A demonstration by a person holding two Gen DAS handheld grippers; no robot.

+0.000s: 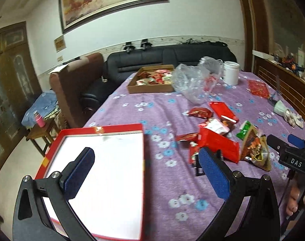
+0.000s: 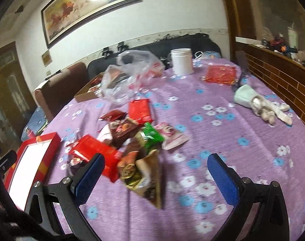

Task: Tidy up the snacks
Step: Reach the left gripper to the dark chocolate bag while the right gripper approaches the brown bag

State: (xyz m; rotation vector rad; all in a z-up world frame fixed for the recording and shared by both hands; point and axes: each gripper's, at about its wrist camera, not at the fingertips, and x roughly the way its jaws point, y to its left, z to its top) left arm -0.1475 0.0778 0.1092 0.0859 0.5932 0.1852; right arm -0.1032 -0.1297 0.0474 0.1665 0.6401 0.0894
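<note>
The right gripper is spread wide and empty, with the snack pile just ahead at the table's middle. The left gripper, also released, hovers over the red tray at the left edge. The nearest pouch seems to lie lengthwise between the right fingers.

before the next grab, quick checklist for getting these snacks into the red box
1. Left tongs open and holding nothing: ok.
2. Right tongs open and holding nothing: ok.
3. Red box open, white inside bare: ok.
4. Snack pile loose on the purple tablecloth beside the box: ok.
5. Packets separate enough for a one-packet grasp: not ok, they overlap.
6. Which packet is topmost: cannot tell, blurred.
</note>
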